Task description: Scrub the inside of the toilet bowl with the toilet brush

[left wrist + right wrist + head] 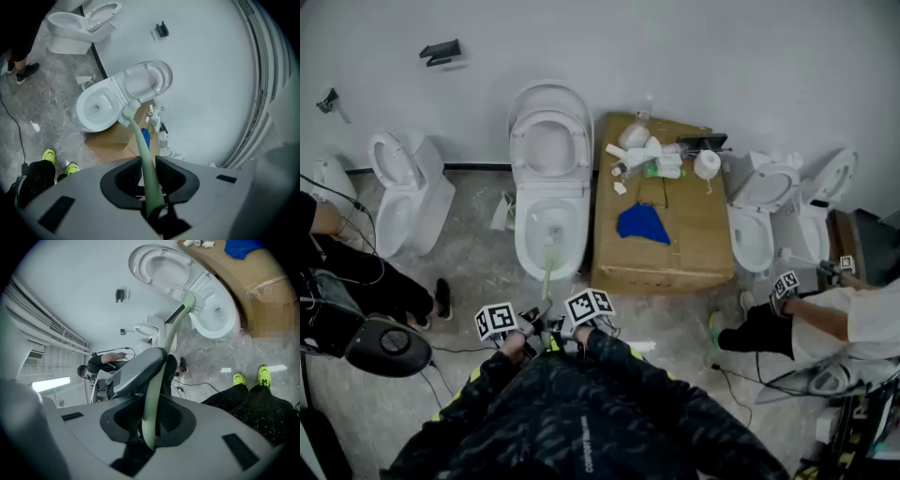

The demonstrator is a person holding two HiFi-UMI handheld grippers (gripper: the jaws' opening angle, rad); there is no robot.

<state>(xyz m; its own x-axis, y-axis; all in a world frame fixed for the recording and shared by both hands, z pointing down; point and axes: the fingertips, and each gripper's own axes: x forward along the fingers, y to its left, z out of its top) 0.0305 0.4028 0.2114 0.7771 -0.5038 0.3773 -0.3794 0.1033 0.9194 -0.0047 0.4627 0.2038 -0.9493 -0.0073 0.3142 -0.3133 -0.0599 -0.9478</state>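
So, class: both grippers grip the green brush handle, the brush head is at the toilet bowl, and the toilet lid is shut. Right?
No, the lid is raised against the wall, not shut; the head view shows it. The rest holds: the left gripper and right gripper both grip the green brush handle, with the brush head at the toilet bowl.
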